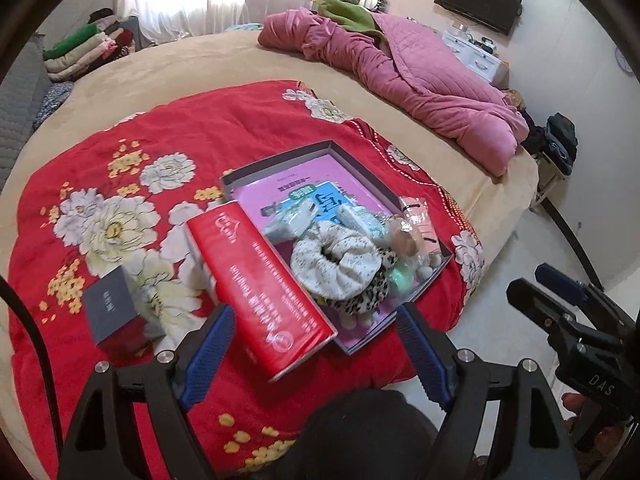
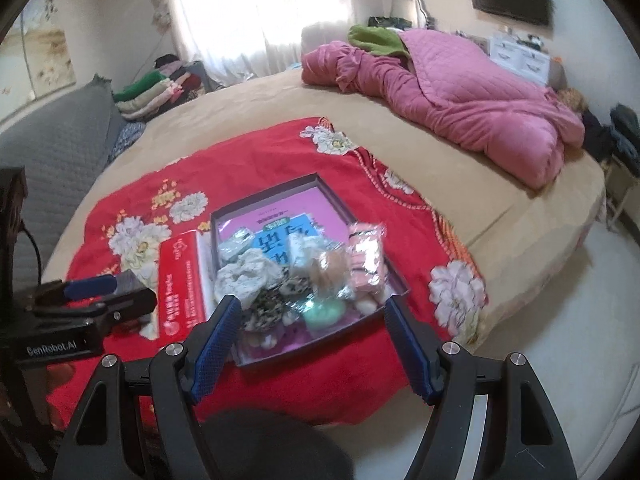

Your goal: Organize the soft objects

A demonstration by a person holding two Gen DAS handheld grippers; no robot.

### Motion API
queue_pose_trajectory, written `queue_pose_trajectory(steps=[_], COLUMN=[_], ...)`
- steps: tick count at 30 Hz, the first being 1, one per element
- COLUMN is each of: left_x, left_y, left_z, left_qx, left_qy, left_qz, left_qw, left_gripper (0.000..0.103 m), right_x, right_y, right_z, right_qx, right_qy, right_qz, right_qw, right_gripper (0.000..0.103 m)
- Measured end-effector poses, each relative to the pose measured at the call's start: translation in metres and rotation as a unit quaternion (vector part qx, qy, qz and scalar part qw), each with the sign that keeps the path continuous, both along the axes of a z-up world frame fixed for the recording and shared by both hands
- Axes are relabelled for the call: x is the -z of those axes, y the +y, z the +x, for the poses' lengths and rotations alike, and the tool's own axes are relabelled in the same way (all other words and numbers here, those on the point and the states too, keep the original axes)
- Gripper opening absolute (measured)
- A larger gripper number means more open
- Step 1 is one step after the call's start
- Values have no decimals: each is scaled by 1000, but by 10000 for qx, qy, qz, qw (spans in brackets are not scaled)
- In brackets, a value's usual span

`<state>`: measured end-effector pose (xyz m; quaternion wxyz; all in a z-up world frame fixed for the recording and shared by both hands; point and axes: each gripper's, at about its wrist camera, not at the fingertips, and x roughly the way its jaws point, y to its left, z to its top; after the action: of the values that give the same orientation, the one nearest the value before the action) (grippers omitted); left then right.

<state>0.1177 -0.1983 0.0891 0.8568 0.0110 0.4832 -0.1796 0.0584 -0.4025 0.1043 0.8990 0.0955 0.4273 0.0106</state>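
Both grippers hang above the near edge of a bed, tilted downward toward a red floral quilt [image 1: 168, 168] spread on a tan bedcover [image 1: 248, 64]. In the left wrist view the left gripper [image 1: 316, 316] fills the bottom of the frame, its blue-padded fingers [image 1: 208, 356] spread wide with nothing pressed between them; the red carton and the tray corner seen in the gap lie on the quilt below. The right gripper [image 2: 310, 312] fills the bottom of its own view in the same way, jaws wide apart and holding nothing, and it also shows at the lower right edge of the left wrist view. A shallow open box [image 1: 280, 160] sits at the centre of both frames, its long axis running from upper left to lower right, one corner pointing toward the grippers. Inside it, toward its near end, lies a heap of soft things: a cream scrunchie [image 1: 334, 260], a leopard-print scrunchie [image 1: 364, 300], a mint-green round piece [image 2: 324, 312] and a pink wrapped pack [image 2: 365, 258] at the box's right side. A long red carton [image 1: 260, 292] leans against the box's left wall, its length running from upper left to lower right. A small grey box [image 1: 110, 306] rests on the quilt at the left of the left wrist view. A crumpled pink duvet [image 1: 420, 84] lies in the upper right of both frames.
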Motion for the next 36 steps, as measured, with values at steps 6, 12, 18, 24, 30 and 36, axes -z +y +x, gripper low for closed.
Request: queue_pose_trajectory(steps=[6, 12, 18, 24, 30, 36], left_x=[1, 2, 6, 9, 14, 20], left_y=[18, 33, 46, 53, 52, 51], left_z=[-25, -41, -50, -59, -69, -81], left_qx=[-65, -185, -299, -334, -277, -257], left_qy=[-41, -162, -147, -175, -162, -196], left_qz=[18, 139, 191, 196, 204, 242], left_qw=[10000, 9996, 9993, 9991, 9993, 9992], left_gripper=[82, 82, 82, 82, 82, 82], right_x=[0, -5, -7, -4, 2, 9], right_y=[25, 43, 54, 59, 68, 75], right_z=[-24, -41, -50, -64, -77, -85], right_qx=[103, 198, 168, 356, 415, 442], right_qy=[-5, -154, -191, -193, -181, -210], right_qz=[-81, -194, -272, -266, -357, -425], right_qw=[9999, 9995, 9993, 9988, 9983, 9979], right_gripper=[76, 76, 76, 76, 76, 76])
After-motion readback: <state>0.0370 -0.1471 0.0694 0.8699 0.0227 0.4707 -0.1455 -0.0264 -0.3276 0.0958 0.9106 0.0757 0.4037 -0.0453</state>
